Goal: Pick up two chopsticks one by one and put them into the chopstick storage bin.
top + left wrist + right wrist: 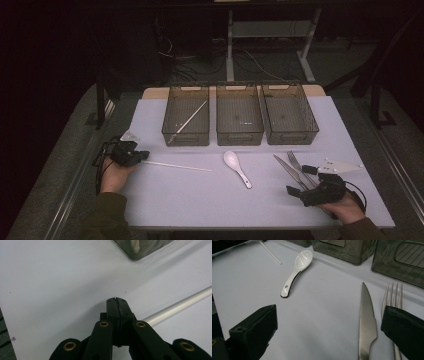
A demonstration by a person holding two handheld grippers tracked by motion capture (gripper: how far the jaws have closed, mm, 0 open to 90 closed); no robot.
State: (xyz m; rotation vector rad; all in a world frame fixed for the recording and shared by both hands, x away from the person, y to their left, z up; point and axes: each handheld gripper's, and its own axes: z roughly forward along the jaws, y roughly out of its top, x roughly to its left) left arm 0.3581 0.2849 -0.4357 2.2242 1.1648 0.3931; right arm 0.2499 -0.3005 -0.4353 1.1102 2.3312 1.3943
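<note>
The left gripper has its fingers clamped on the near end of a white chopstick lying on the bench, pointing toward 3 o'clock. The grip is at the very tip, so the stick could pivot or slip when lifted. The right gripper rests with fingers apart over the knife and fork.

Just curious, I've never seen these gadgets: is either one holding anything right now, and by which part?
The left hand-held gripper is shut on one end of the white chopstick. The right hand-held gripper is open, holding nothing.
</note>
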